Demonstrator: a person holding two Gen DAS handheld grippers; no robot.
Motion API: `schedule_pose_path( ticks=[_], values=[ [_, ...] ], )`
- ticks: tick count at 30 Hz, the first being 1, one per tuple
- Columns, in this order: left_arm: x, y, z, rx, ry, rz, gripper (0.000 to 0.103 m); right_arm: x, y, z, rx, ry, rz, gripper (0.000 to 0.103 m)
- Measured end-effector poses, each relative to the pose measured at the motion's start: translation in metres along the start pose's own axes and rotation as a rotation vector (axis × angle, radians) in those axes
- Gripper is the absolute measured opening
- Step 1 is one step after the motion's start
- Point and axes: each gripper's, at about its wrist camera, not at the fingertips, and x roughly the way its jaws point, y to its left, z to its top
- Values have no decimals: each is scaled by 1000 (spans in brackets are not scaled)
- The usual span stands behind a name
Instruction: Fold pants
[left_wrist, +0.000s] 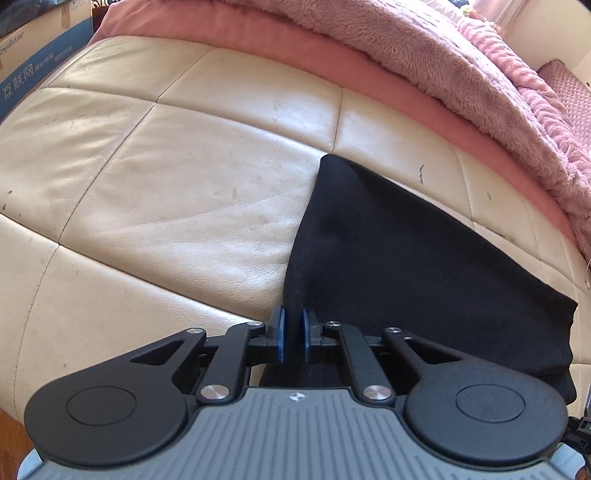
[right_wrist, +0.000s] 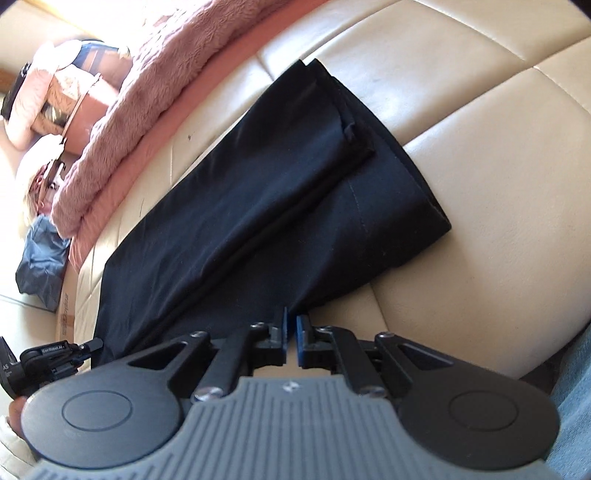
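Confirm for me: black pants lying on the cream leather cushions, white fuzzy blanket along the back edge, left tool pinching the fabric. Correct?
One thing is off: the fuzzy blanket is pink, not white, as the left wrist view shows. The rest holds: the black pants lie on the cream leather cushions, and the left tool pinches the fabric.

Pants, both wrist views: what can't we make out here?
- Waistband of the pants: left wrist view, hidden under the left gripper body.
- Right gripper grasp: fingers nearly closed at the pants edge; whether cloth is pinched can't be told.
- Pants' near end: right wrist view, hidden behind the gripper.
- Cardboard box print: cut off by the frame edge.
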Motion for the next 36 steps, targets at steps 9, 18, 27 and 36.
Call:
schedule_pose_path(
  ticks=[9, 18, 27, 36],
  values=[
    [-21, -12, 41, 8, -130, -53, 16, -54, -17, 15, -46, -169, -131, 13],
    [45, -55, 74, 56, -111, -3, 16, -52, -18, 64, -112, -189, -55, 37],
    [40, -102, 58, 156, -90, -23, 15, -22, -54, 110, -69, -51, 99, 58],
    [49, -197, 6, 367, 12, -145, 15, -2, -107, 143, 125, 85, 280, 62]
  ],
)
